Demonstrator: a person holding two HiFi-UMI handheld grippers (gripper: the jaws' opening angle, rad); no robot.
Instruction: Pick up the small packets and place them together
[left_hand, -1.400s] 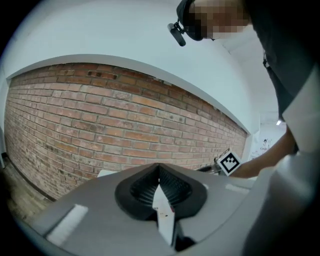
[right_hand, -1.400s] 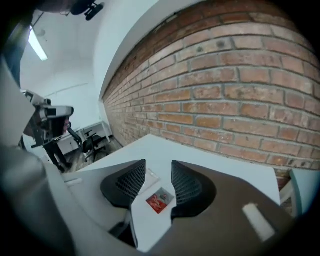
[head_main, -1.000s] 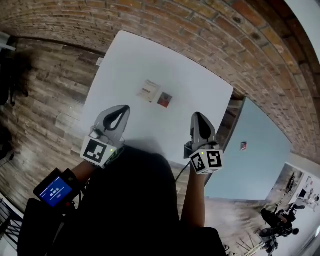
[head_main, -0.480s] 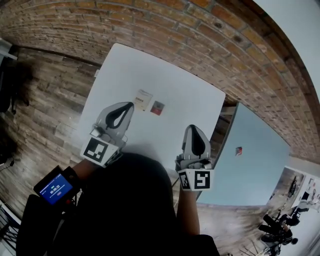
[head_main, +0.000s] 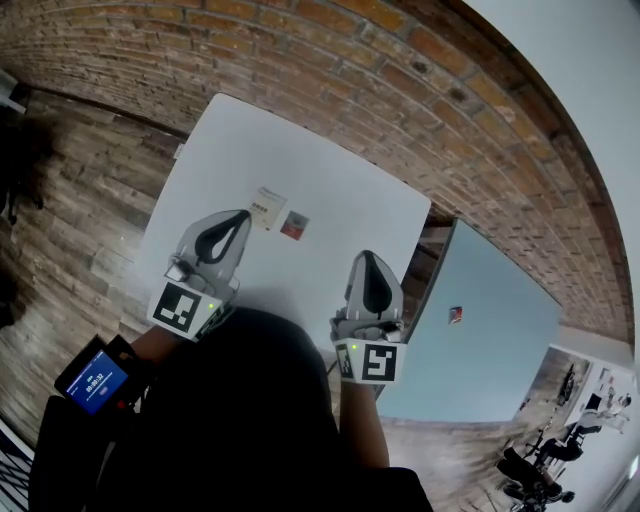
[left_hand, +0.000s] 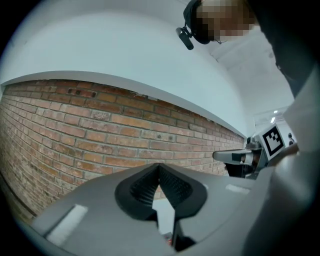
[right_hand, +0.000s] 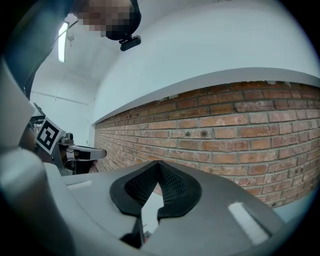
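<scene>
left gripper (head_main: 244, 215): nearest me at 7 o'clock in the head view, held about level above the near edge of the table. Its pads (left_hand: 142, 187) are pressed tip to tip with nothing in them.
right gripper (head_main: 366, 255): over at 5 o'clock, same deal. Its pads (right_hand: 141, 186) are together and it's carrying zilch.
white packet (head_main: 265, 208): flat on the table, just beside the left gripper's tips at roughly their 3 o'clock. Not touched by anything.
red packet (head_main: 294, 225): at the white one's 4 o'clock, right next to it. Can't tell if the edges actually meet.
white table (head_main: 340, 190): the two packets are the only things on it.
containers: none anywhere, no box, tray or bag. The packets just lie loose on the tabletop.
blue-grey table (head_main: 490, 340): off at 4 o'clock. A small red thing (head_main: 455, 314) sits on it, maybe another packet, too tiny to say.
brick wall (head_main: 300, 40): runs behind both tables.
step: my read is the pair is already grouped and both hands are parked clear.
next move: if that red speck is a packet, the right gripper would have to open, swing out to 4 o'clock, pinch it and bring it back to the pair.
</scene>
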